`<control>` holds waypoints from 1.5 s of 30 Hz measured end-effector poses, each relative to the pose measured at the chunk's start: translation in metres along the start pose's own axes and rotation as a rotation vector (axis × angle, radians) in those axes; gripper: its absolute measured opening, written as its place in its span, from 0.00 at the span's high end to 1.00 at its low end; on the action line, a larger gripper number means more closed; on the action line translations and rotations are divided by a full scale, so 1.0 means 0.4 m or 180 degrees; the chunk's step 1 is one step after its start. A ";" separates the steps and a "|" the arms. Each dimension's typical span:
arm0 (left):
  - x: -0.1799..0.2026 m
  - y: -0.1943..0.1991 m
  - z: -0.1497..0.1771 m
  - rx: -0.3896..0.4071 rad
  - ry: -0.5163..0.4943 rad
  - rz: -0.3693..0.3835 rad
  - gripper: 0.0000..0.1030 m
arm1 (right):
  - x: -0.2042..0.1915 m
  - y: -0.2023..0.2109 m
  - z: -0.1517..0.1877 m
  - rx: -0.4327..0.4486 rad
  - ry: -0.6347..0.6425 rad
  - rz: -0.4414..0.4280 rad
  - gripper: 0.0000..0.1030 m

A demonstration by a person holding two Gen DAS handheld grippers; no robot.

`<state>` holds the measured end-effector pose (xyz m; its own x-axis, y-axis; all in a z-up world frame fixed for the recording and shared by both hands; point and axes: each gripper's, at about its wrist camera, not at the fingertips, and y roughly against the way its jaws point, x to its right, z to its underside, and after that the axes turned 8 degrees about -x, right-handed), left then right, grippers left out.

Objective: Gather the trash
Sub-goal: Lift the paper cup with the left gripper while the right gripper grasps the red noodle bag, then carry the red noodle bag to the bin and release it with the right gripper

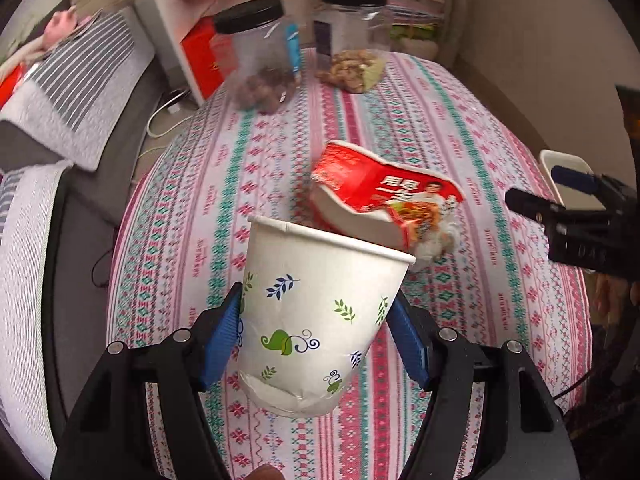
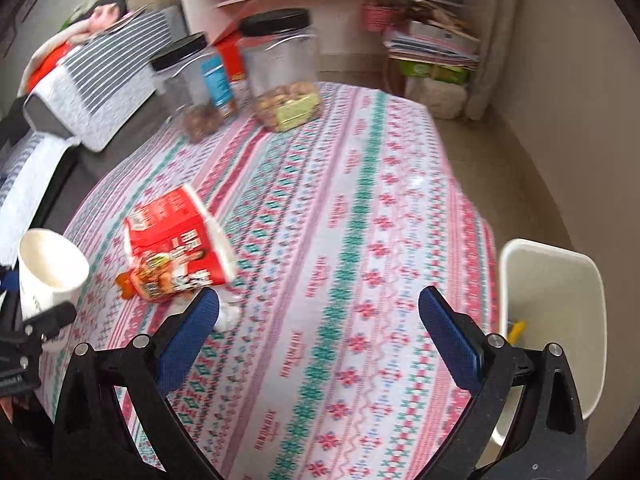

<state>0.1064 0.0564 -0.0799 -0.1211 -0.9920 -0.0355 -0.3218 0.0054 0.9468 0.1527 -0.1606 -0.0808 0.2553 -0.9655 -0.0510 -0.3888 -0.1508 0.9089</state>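
My left gripper (image 1: 316,312) is shut on a white paper cup with leaf prints (image 1: 316,312) and holds it tilted above the patterned tablecloth (image 1: 460,128). The cup also shows at the left edge of the right wrist view (image 2: 48,268). A crushed red instant-noodle bowl (image 1: 376,200) lies on the table just beyond the cup, with a crumpled white tissue (image 1: 436,244) beside it; the bowl also shows in the right wrist view (image 2: 176,248). My right gripper (image 2: 320,308) is open and empty above the table's middle. A white trash bin (image 2: 560,312) stands off the table's right edge.
Two clear jars with black lids (image 1: 260,60) (image 1: 356,40) hold snacks at the table's far end. White shelves (image 2: 340,8) stand behind. A sofa with a striped cushion (image 1: 76,92) is on the left. The bin holds something yellow (image 2: 516,330).
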 end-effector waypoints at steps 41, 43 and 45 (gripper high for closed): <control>-0.130 0.017 -0.019 0.0146 0.0559 0.0044 0.31 | -0.183 -0.005 -0.084 0.0205 0.0541 -0.0514 0.19; -0.124 0.017 -0.022 0.0155 0.0559 0.0044 0.31 | -0.170 0.008 -0.085 0.0246 0.0515 -0.0505 0.19; -0.116 0.014 -0.025 0.0157 0.0555 0.0038 0.31 | -0.156 0.018 -0.084 0.0266 0.0494 -0.0499 0.19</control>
<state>0.1194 0.1013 -0.0697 0.0381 -0.9986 0.0357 -0.3676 0.0192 0.9298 0.1638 -0.0943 -0.0572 0.4488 -0.8857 -0.1185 -0.4042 -0.3195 0.8571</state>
